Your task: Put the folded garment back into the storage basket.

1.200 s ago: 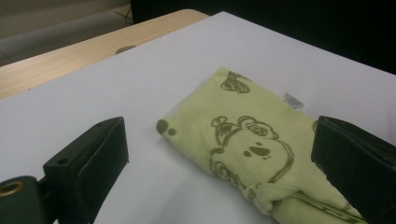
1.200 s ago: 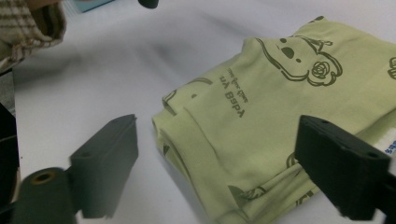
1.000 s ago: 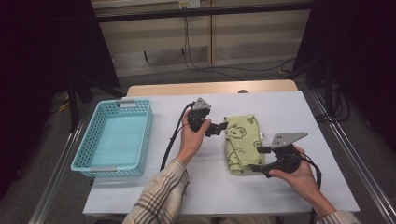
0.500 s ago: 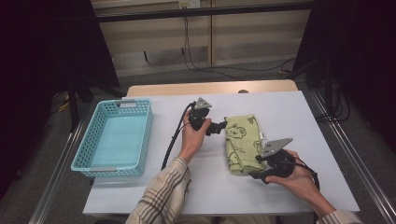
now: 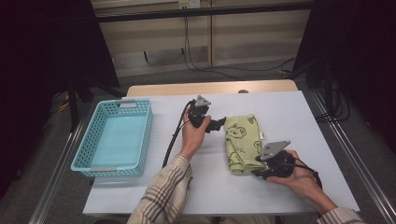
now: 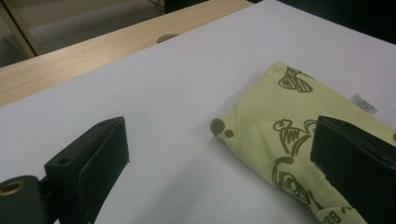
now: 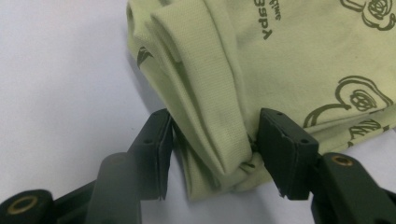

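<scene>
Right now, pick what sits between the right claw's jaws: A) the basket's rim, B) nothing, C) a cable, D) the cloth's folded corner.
D: in the right gripper view, the right claw has its jaws on either side of the folded corner of the green cloth and has just been closing on it.

White table (image 5: 289, 107) w/ blue basket (image 5: 114, 137) left, folded green cloth (image 5: 240, 140) right.

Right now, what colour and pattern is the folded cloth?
Pale yellow-green cloth with dark olive cartoon prints; clearest in the left gripper view.
</scene>
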A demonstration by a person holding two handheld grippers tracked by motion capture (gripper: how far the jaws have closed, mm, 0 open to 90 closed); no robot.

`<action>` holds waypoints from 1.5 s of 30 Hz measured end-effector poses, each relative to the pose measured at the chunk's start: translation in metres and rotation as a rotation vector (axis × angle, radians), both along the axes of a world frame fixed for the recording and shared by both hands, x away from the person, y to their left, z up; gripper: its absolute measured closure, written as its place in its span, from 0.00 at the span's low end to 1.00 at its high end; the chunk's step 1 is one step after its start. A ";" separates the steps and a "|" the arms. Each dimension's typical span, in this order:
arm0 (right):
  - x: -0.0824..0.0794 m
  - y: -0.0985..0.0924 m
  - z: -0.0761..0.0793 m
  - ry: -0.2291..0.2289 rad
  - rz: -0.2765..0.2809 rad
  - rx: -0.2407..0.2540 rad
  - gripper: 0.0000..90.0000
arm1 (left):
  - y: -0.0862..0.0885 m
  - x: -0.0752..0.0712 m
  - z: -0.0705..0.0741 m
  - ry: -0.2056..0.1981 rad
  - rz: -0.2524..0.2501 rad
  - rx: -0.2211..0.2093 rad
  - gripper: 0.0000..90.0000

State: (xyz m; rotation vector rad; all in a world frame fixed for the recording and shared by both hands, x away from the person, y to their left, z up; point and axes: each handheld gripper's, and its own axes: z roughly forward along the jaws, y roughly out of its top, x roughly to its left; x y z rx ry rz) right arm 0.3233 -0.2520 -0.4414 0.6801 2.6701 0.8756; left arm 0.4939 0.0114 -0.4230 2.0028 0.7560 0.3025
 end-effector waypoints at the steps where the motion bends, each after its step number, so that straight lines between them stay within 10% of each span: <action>1: 0.000 0.000 -0.001 -0.009 0.003 0.002 0.52 | 0.000 0.000 0.000 0.002 0.003 0.000 0.05; 16: 0.002 -0.004 0.001 -0.022 -0.065 0.020 0.83 | -0.012 0.012 -0.013 0.040 0.037 0.013 0.06; 32: 0.001 -0.006 0.001 -0.009 -0.087 0.056 0.85 | -0.038 0.025 -0.021 0.041 0.026 0.072 0.12; 45: 0.001 -0.006 0.000 -0.005 -0.085 0.064 0.85 | -0.049 0.031 -0.032 0.122 0.064 0.059 0.26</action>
